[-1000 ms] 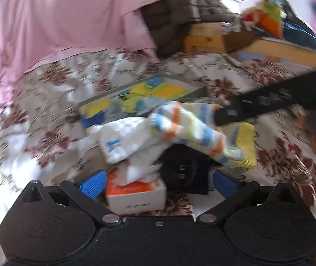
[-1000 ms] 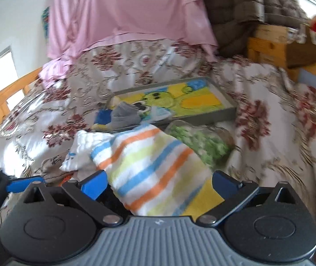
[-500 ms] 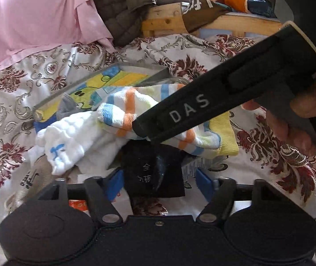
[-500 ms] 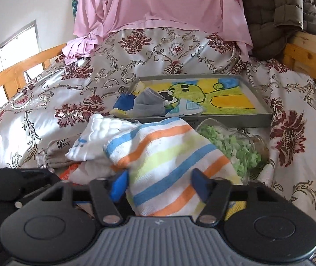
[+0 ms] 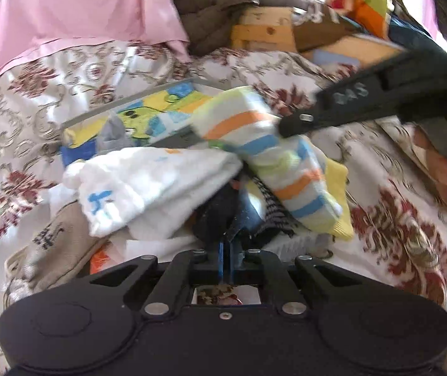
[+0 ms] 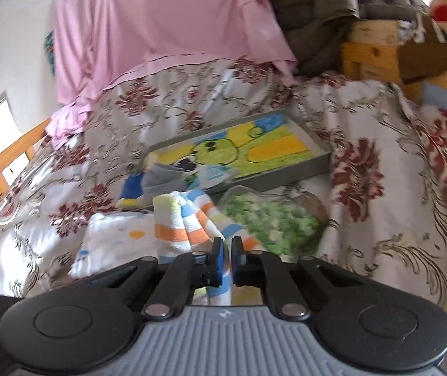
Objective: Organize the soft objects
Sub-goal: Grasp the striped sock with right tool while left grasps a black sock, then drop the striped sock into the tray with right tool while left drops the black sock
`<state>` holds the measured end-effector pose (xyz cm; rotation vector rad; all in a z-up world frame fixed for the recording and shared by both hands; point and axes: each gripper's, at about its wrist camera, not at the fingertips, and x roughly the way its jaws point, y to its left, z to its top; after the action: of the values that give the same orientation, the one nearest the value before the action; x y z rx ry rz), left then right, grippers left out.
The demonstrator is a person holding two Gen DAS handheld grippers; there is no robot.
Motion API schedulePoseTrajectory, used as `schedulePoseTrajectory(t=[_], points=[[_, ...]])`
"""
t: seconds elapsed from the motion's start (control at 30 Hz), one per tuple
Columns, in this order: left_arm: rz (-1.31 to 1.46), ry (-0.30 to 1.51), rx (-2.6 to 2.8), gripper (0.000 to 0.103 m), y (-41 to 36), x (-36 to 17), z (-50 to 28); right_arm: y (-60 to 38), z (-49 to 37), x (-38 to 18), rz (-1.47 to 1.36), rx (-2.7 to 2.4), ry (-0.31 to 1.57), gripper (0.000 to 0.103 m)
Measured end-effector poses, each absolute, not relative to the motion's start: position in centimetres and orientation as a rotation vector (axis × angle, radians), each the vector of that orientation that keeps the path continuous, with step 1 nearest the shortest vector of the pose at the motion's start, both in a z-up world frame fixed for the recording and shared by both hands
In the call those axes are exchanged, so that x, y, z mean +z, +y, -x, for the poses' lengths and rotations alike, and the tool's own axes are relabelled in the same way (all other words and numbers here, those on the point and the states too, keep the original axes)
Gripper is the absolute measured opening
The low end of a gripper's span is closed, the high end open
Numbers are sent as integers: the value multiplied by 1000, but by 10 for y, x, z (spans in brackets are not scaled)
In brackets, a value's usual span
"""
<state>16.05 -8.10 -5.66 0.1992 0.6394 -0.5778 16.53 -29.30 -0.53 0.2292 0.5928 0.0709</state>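
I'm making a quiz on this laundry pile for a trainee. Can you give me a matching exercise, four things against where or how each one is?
Things:
1. striped towel
2. dark sock
3. grey sock
4. bag of green pieces

States:
A. lying at the near end of the picture tray
B. pinched by the right gripper
C. pinched by the left gripper
D. on the bedspread, just in front of the tray

Pairs: 1-B, 2-C, 3-A, 4-D

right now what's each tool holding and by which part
Right tool: shut on the striped sock, pinching its near edge. Left tool: shut on the dark cloth, at its near lower edge.
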Motion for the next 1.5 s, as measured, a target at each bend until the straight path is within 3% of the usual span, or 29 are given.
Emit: schedulePoseTrajectory(t=[0.1, 0.2, 0.27, 0.33, 0.47, 0.63, 0.7, 0.8, 0.87, 0.9, 1.0, 1.5], points=[[-133, 658, -523, 2, -75, -54, -164, -298, -166, -7, -234, 50, 606, 6], [-73, 659, -512, 6, -70, -52, -165, -296, -169, -10, -253, 77, 635, 14], [-61, 649, -533, 16, -72, -52, -165, -292, -167, -11, -251, 96, 640, 21], [-69, 637, -544, 20, -75, -52, -164, -289, -166, -9, -248, 100, 638, 41], [-74, 630, -573, 39, -81, -55, -165, -281, -162, -6, -242, 149, 620, 54], [-132, 611, -599, 40, -96, -59, -163, -262, -159, -5, -166, 216, 606, 66], [-174, 608, -603, 34, -102, -60, -163, -254, -161, -6, -138, 235, 608, 69], [-201, 612, -585, 24, -105, -62, -163, -245, -167, -13, -101, 246, 632, 68], [-183, 625, -583, 19, -103, -62, -164, -243, -169, -18, -87, 247, 657, 50], [-174, 631, -582, 15, -101, -62, -165, -244, -170, -20, -93, 248, 671, 28], [-161, 636, -574, 6, -99, -58, -163, -255, -166, -17, -145, 224, 657, 14], [59, 554, -503, 4, -56, 12, -119, -300, -126, 25, -287, 184, 399, 12]])
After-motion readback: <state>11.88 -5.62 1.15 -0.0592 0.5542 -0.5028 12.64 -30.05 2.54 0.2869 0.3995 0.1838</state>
